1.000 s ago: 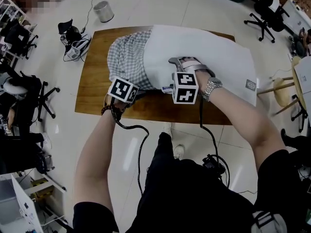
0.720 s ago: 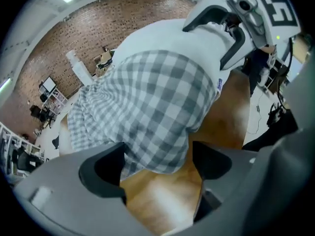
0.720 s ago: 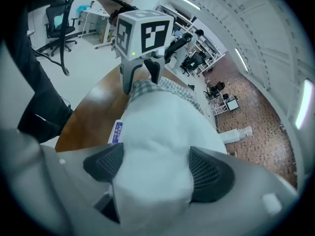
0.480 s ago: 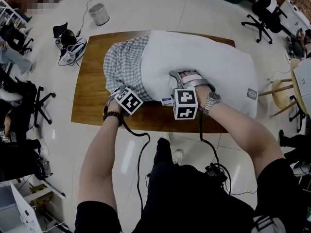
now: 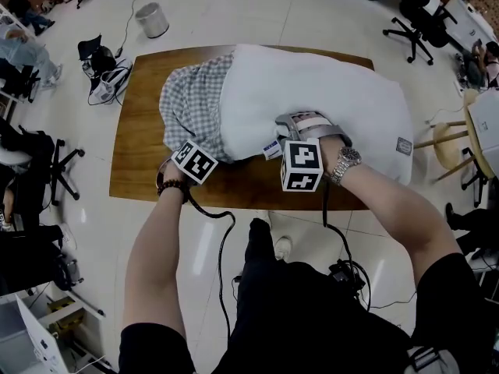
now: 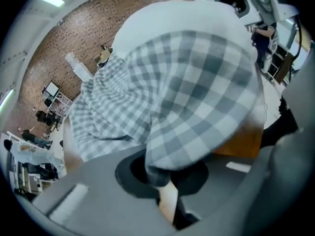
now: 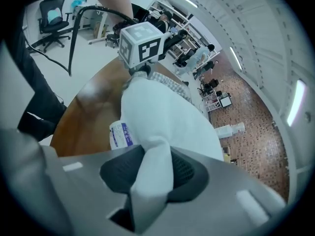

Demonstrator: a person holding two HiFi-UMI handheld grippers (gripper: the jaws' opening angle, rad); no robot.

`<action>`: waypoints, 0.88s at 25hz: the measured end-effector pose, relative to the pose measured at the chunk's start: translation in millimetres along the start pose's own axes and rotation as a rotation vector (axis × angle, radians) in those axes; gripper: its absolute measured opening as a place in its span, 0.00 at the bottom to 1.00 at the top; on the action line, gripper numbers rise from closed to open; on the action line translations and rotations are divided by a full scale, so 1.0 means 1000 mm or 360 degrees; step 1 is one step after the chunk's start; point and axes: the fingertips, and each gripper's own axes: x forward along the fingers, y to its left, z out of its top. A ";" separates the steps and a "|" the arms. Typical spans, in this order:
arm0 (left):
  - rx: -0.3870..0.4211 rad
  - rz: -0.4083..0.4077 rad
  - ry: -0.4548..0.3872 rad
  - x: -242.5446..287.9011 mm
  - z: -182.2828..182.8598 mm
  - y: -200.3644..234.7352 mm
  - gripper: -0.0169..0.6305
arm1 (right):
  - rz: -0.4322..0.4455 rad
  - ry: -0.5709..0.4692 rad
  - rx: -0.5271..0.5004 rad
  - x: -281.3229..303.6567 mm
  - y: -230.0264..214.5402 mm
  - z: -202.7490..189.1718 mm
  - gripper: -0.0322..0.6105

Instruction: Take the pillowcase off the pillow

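One table (image 5: 136, 158); one white pillow (image 5: 327, 100) from centre to its right edge; one checked pillowcase (image 5: 191, 104) on the pillow's left end; two grippers at the near edge, spread earlier, now closing: left gripper (image 6: 162, 183) pinches pillowcase, right gripper (image 7: 150, 178) pinches pillow; pinches visible only in gripper views.

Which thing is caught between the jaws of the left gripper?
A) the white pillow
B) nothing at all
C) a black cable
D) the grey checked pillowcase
D: in the left gripper view, the left gripper is closing its jaws with a fold of the grey checked pillowcase pinched between them.
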 end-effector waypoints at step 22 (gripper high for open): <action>-0.0730 -0.0001 0.0134 -0.085 -0.120 -0.058 0.36 | -0.0055 -0.0108 0.0206 -0.083 0.045 -0.051 0.47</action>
